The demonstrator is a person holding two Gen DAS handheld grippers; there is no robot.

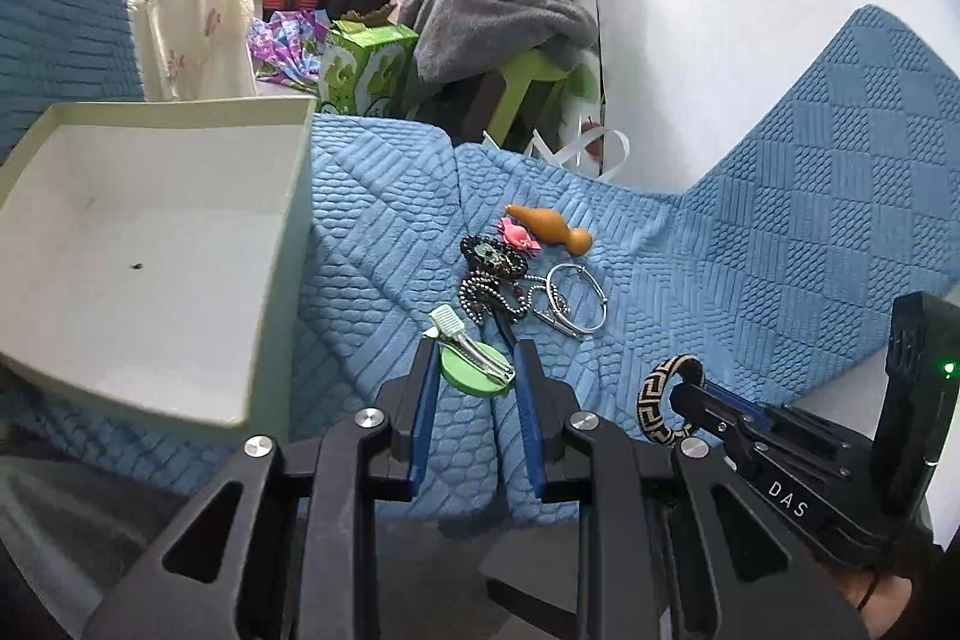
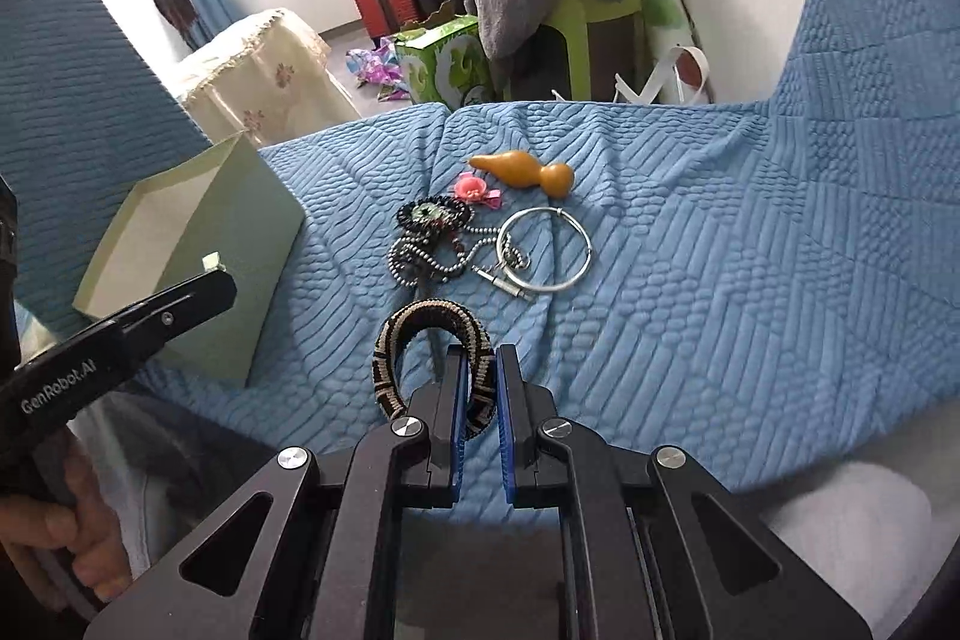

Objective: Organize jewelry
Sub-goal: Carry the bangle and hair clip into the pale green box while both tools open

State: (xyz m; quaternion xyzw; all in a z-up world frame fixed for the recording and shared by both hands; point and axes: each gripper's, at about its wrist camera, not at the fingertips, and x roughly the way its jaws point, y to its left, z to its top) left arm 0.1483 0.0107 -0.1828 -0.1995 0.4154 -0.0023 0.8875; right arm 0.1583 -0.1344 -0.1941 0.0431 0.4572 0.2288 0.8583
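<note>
So the right claw (image 2: 480,388) is clamping down on a woven black-and-beige bangle (image 2: 420,340), pinching one side of the ring while the rest loops out in front, hanging clear of the blue quilted bed cover (image 2: 720,280). The left claw (image 1: 474,376) is gripping a green hair clip (image 1: 474,361) by its round disc, the toothed metal bit sticking out past the fingers.

Both are heading, I'd guess, for the pale green box (image 1: 156,244), which is sitting open and empty at the left edge of the bed. If I were doing it, I'd bring the clip over the box's near wall first, since that claw is right beside it, and only let go once the clip is well inside the rim. The bangle can follow after, so the two claws aren't crowding each other over one opening.

The rest of the pile is waiting mid-bed: a beaded necklace (image 2: 426,244), a silver bangle (image 2: 549,250), a pink flower clip (image 2: 474,189) and a little orange gourd (image 2: 522,172), all near each other. Plenty of bare cover to the right of them. The far edge of the bed is dropping off toward a cluttered floor, so I wouldn't be flinging anything that way.
</note>
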